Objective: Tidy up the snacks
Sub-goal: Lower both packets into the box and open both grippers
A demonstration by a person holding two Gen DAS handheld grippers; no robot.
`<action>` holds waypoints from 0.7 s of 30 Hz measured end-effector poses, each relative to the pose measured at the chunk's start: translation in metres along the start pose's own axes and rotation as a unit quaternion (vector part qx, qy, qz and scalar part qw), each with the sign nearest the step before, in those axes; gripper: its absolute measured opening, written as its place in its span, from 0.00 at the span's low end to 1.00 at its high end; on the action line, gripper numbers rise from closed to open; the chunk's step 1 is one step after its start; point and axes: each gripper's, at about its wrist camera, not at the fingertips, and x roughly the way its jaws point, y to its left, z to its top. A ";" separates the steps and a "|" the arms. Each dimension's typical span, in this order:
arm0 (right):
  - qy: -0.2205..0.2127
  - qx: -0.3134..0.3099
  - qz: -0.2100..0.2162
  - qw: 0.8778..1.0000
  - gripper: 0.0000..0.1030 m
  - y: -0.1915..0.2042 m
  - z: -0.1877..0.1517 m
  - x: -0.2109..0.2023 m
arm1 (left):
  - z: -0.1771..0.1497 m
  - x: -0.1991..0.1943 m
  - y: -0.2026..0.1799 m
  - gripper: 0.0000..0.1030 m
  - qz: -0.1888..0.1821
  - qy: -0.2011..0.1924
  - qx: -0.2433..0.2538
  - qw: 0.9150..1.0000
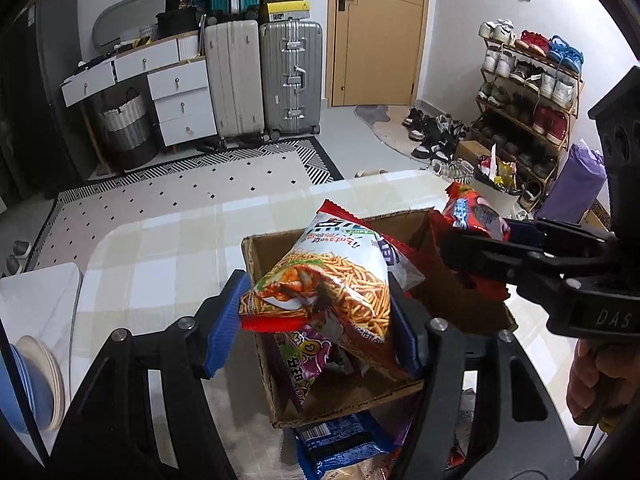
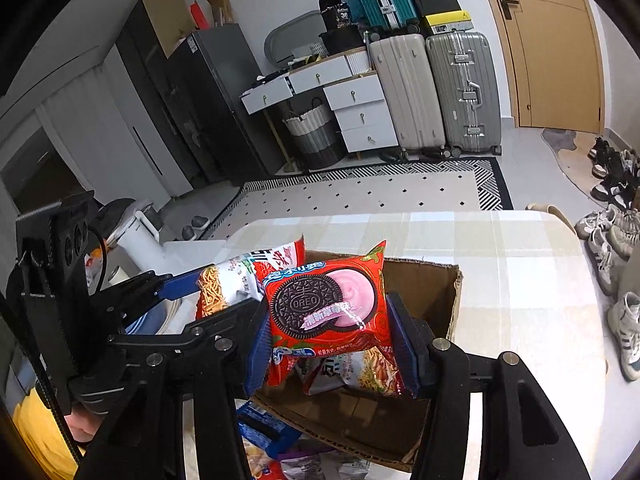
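An open cardboard box point(image 1: 256, 252) stands on the checked table; it also shows in the right wrist view point(image 2: 452, 304). My left gripper point(image 1: 316, 308) is shut on a noodle-snack bag point(image 1: 336, 276) held over the box. A purple snack bag point(image 1: 304, 364) lies inside the box below it. My right gripper point(image 2: 332, 332) is shut on a red Oreo pack point(image 2: 324, 304), also held above the box. In the left wrist view the right gripper point(image 1: 472, 248) comes in from the right with the Oreo pack point(image 1: 476, 212). The left gripper point(image 2: 208, 284) shows at left in the right wrist view.
A blue snack pack point(image 1: 344, 440) and other packets lie on the table in front of the box. Stacked plates point(image 1: 36, 380) sit at the left. A bin point(image 1: 496, 188), a shoe rack point(image 1: 532, 92), suitcases point(image 1: 264, 80) and drawers point(image 1: 176, 96) stand beyond the table.
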 end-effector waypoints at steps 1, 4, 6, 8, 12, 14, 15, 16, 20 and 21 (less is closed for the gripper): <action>0.001 0.001 0.000 1.000 0.52 -0.001 0.000 0.001 | 0.000 0.004 0.000 0.61 -0.001 0.005 0.001 1.000; 0.007 0.001 -0.003 1.000 0.52 -0.004 -0.001 0.005 | 0.000 0.013 -0.001 0.62 0.001 0.013 0.005 1.000; 0.012 0.002 -0.006 1.000 0.52 -0.005 0.000 0.009 | -0.003 0.020 -0.003 0.63 -0.001 0.020 0.007 1.000; 0.019 0.003 -0.008 1.000 0.52 -0.006 -0.001 0.013 | -0.003 0.027 -0.005 0.63 0.001 0.025 0.009 1.000; 0.023 0.005 -0.010 1.000 0.52 -0.007 -0.001 0.015 | -0.004 0.036 -0.008 0.62 0.002 0.026 0.014 1.000; 0.022 0.005 -0.009 1.000 0.52 -0.007 0.000 0.016 | -0.004 0.038 -0.008 0.62 0.005 0.023 0.016 1.000; 0.025 0.005 -0.009 1.000 0.52 -0.009 0.000 0.017 | -0.004 0.038 -0.007 0.62 0.007 0.021 0.016 1.000; 0.027 0.006 -0.009 1.000 0.52 -0.008 0.000 0.018 | -0.004 0.037 -0.004 0.62 0.007 0.019 0.015 1.000; 0.038 0.004 -0.013 0.999 0.52 -0.008 -0.002 0.023 | -0.005 0.033 0.001 0.62 0.008 0.016 0.012 1.000; 0.040 0.004 -0.015 0.999 0.53 -0.008 -0.003 0.023 | -0.005 0.032 0.001 0.62 0.009 0.015 0.012 1.000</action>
